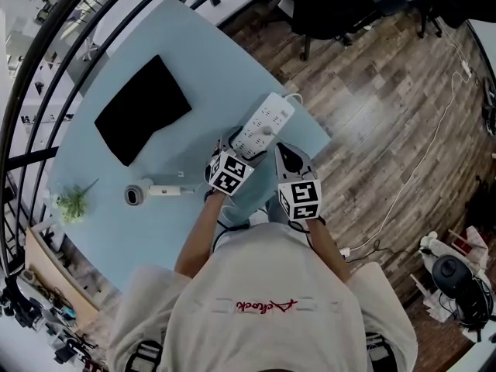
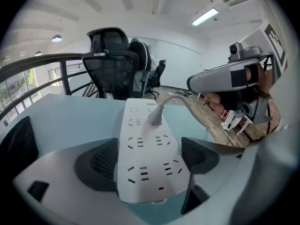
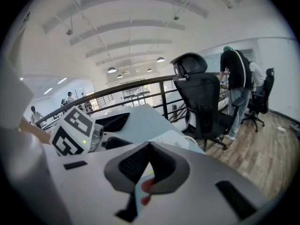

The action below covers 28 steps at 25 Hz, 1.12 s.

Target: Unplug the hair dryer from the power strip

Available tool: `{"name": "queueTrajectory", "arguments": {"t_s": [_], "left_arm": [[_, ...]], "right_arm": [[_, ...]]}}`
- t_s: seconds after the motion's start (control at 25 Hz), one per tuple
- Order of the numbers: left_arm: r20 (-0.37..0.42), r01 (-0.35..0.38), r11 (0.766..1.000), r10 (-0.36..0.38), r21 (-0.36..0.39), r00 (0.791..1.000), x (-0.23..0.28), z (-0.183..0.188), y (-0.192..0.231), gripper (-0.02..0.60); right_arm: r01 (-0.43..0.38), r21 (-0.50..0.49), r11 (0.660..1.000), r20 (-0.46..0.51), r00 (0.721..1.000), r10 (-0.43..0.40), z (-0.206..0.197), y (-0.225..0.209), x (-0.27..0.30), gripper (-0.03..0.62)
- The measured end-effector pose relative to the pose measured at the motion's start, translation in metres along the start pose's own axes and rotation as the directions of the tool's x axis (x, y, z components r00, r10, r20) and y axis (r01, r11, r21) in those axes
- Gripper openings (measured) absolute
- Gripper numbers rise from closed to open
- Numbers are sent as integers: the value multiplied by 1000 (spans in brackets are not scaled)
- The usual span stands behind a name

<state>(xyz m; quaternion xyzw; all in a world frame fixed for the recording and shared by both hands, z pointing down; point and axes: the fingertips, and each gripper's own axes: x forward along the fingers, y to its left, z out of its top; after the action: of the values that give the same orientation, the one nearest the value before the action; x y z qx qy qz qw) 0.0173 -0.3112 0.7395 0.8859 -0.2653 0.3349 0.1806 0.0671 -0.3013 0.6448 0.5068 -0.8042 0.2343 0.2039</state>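
A white power strip [image 1: 263, 122] lies on the light blue table [image 1: 194, 53] near its right edge. A white plug [image 2: 156, 116] sits in one of its middle sockets, and its cord [image 2: 185, 104] runs off to the right. The hair dryer [image 1: 151, 192], with a grey head and a white handle, lies on the table to the left. My left gripper [image 2: 150, 161] is open, its pads on either side of the strip's near end without pressing it. My right gripper [image 3: 149, 165] is shut and empty. It hovers just right of the strip [image 3: 172, 138].
A black mat [image 1: 143, 108] lies on the far left of the table and a small green plant [image 1: 74, 204] stands at its left edge. A black office chair [image 2: 112, 74] stands beyond the table. A curved railing [image 1: 46, 91] borders the left, and wood floor [image 1: 387, 107] lies to the right.
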Motion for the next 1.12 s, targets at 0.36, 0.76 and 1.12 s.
{"name": "queueTrajectory", "arguments": {"t_s": [0.36,0.76,1.12], "left_arm": [[11,21,999,-21,-41,1000,1,-2,0,402],[23,24,999,-23,-45,999,1,-3,0,403],[30,28,998,-27,-47,999,0,-3,-2,403]], "right_arm": [[-138,-236,962,-115,987,114,-2,-4,11,118],[-246,-656,713,-275,958,79,-15,2,29,130],[-345,-641,686,-384,918,102,-24,7,51,138]]}}
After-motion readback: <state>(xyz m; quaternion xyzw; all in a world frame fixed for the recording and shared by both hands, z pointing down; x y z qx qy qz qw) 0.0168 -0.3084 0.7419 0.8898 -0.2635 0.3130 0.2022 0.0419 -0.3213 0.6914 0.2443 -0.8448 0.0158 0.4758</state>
